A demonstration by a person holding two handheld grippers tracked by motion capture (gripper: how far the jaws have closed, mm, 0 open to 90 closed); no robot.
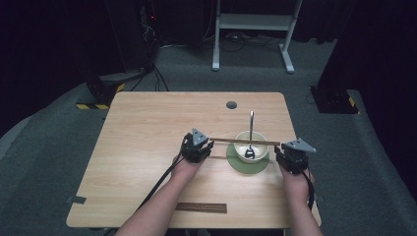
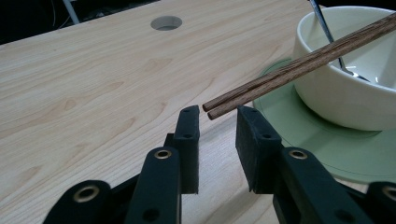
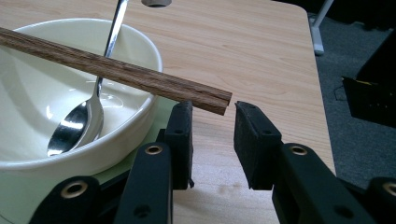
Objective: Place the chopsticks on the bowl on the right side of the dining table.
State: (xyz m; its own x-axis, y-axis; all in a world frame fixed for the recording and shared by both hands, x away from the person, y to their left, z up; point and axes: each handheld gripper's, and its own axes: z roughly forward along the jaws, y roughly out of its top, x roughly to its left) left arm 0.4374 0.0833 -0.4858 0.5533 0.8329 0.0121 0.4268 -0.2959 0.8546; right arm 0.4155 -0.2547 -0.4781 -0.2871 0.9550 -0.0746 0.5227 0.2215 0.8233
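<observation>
At the near edge of the wooden table (image 1: 147,128), left of centre, a dark wooden strip (image 1: 201,208) lay flat, apart from everything else; I couldn't tell what it was.

The left gripper (image 2: 217,122) sat on the table just left of the place setting, its 2 jaws spread with a clear gap between the pads. The thin tips of the chopsticks (image 2: 299,67) hung just above and beyond that gap, touching neither pad as far as I could see.

The pair of chopsticks lay side by side across the rim of the cream bowl (image 1: 251,146), which bore their weight like a bridge. The bowl stood on a green saucer (image 1: 236,165), and a metal spoon (image 3: 88,107) rested inside, its handle leaning over the far rim.

The right gripper (image 3: 212,119) mirrored the left one on the other side, jaws also spread, with the thick square ends of the chopsticks poking just above its left pad. With both grippers parted at the 2 ends, I judged the chopsticks were resting freely, either just set down or about to be lifted.
</observation>
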